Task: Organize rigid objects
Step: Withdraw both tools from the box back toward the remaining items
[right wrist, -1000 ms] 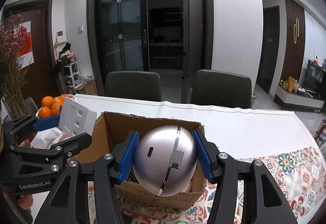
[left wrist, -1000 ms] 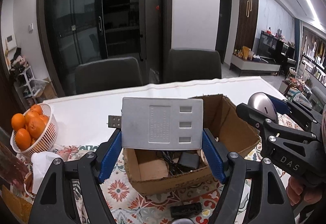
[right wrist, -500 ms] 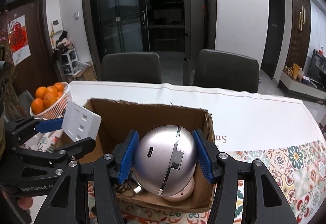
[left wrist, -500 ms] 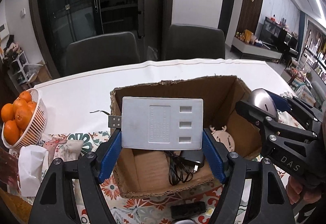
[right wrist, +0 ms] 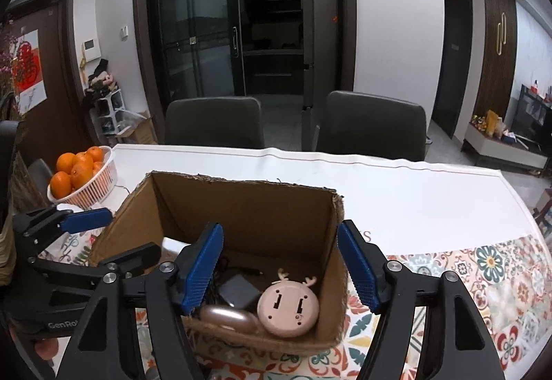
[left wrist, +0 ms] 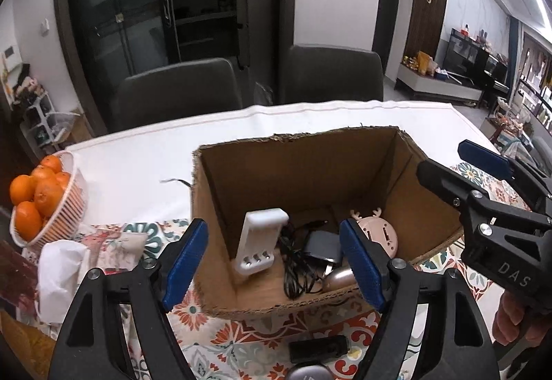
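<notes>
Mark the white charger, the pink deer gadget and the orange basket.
white charger point(left wrist: 259, 244), left wrist view, middle of its upright body
pink deer gadget point(right wrist: 288, 307), right wrist view, centre of its round back
orange basket point(right wrist: 100, 185), right wrist view, white ribbed wall

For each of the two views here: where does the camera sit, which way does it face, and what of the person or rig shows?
Left wrist: on the left gripper, angled down into the cardboard box; its open jaws, the right gripper and a hand show.
Right wrist: on the right gripper, facing the same box; its open jaws and the left gripper show.
Shared: box, pink deer-eared disc, basket of oranges, two chairs.
</notes>
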